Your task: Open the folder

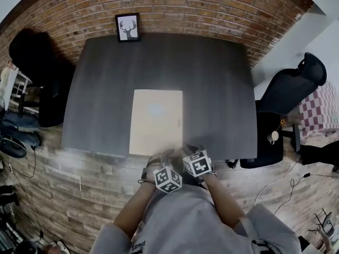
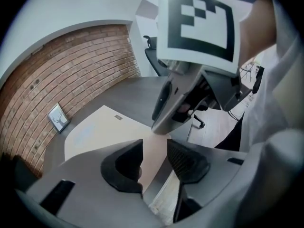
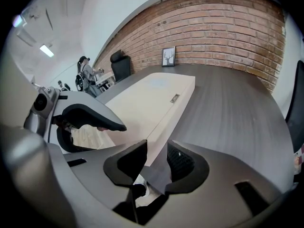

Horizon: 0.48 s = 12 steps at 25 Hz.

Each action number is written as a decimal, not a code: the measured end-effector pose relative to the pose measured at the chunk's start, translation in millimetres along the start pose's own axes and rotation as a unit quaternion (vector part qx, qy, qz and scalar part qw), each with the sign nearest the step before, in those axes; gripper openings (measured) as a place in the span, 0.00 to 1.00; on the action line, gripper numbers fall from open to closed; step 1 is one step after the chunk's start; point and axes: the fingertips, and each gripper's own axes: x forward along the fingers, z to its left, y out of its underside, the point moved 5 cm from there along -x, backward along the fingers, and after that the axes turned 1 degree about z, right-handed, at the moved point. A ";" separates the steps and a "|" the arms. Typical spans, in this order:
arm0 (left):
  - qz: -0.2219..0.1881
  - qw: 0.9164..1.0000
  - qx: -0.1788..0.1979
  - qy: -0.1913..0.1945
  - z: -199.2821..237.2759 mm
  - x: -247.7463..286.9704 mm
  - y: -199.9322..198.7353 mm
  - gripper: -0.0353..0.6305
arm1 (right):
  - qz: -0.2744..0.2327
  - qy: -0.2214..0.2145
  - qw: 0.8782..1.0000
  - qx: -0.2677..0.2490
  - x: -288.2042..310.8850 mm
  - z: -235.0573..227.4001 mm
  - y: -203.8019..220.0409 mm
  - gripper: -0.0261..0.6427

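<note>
1. The flat cream cardboard folder (image 1: 156,121) lies shut on the dark grey wood-grain table (image 1: 212,78), mid-table toward the near edge. Its long axis runs near to far.
2. Both grippers sit at its near short edge, just beside each other. The left gripper (image 2: 154,156) is about mid-edge and the right gripper (image 3: 156,158) is at the near right corner.
3. The left gripper's jaws are spread and pinch nothing. The cream cover shows through the gap, just beyond.
4. The right gripper's jaws are also apart. The folder's right long edge runs into the gap, and I see no pad pressing it.
5. Key relation: the folder lies on the far side of both grippers. The right gripper is nearer the right long edge, where a small grey tab (image 3: 174,98) sits. I judge the cover lifts from that side, with the hinge on the left.
6. With the folder closed, its contents are hidden.
7. A black-framed deer picture (image 1: 127,27) stands at the far edge, well apart from the folder.
</note>
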 end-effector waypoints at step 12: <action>0.028 0.998 0.058 0.001 -13.5 12.6 5.0 0.29 | 0.000 -0.006 1.000 0.006 0.6 -0.9 0.6 0.20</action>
